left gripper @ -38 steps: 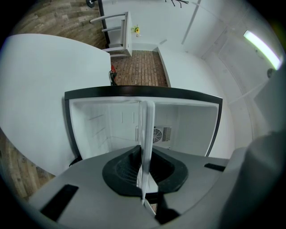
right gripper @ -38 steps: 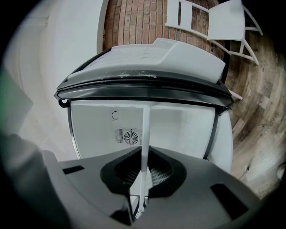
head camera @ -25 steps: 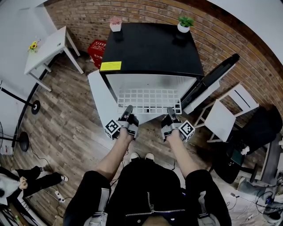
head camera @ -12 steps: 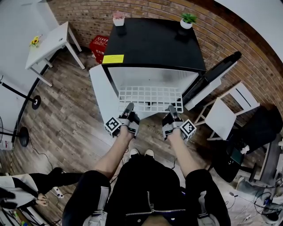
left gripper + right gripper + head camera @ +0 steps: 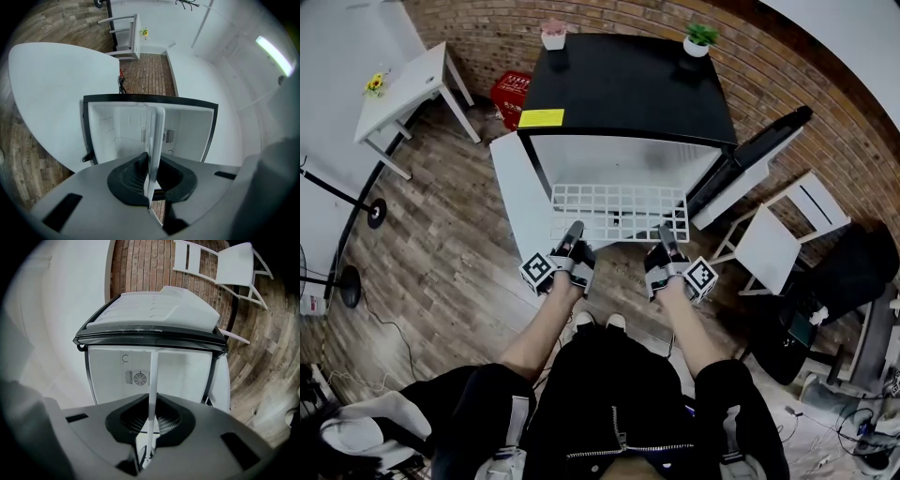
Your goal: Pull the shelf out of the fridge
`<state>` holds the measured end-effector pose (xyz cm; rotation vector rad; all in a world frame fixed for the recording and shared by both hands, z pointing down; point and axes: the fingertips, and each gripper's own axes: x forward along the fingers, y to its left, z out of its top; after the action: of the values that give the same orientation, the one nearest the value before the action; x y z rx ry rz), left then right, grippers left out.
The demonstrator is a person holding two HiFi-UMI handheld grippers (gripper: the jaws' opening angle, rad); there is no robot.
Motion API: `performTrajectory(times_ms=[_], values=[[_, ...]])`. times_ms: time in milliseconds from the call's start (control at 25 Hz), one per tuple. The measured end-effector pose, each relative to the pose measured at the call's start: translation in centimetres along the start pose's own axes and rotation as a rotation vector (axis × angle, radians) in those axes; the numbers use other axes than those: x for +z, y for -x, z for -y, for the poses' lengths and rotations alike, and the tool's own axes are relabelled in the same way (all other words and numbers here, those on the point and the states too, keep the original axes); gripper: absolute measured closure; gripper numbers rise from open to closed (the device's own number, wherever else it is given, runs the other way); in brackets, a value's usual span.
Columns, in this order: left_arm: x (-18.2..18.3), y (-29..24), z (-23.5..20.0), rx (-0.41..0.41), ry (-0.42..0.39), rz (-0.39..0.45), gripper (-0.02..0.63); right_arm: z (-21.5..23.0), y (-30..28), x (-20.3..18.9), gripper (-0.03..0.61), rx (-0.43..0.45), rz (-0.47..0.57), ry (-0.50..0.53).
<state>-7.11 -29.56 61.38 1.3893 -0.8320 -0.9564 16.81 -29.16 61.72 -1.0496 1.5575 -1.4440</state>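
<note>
The left arm (image 5: 546, 323) and right arm (image 5: 686, 323) reach forward side by side, and each holds its gripper level toward the open fridge (image 5: 628, 94). The white wire shelf (image 5: 619, 211) lies flat and sticks partway out of the fridge's front. Its rear runs under the black top and is hidden. In both gripper views the shelf appears edge-on as a thin white strip, so its grid cannot be made out. The left gripper (image 5: 574, 228) is clamped on the shelf's front edge near the left corner. The right gripper (image 5: 664, 232) is clamped on it near the right corner.
</note>
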Motion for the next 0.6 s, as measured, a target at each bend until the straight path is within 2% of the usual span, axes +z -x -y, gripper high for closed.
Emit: performTrajectory(times_ms=[240, 600], values=[[-0.6, 2.4, 0.3, -0.012, 0.017, 0.011, 0.574, 0.4, 1.7, -1.4, 0.548, 0.002, -0.025, 0.000], [-1.4, 5.4, 1.2, -0.024, -0.017, -0.003, 0.574, 0.0, 4.3, -3.1, 0.546, 0.041, -0.044, 0.018]])
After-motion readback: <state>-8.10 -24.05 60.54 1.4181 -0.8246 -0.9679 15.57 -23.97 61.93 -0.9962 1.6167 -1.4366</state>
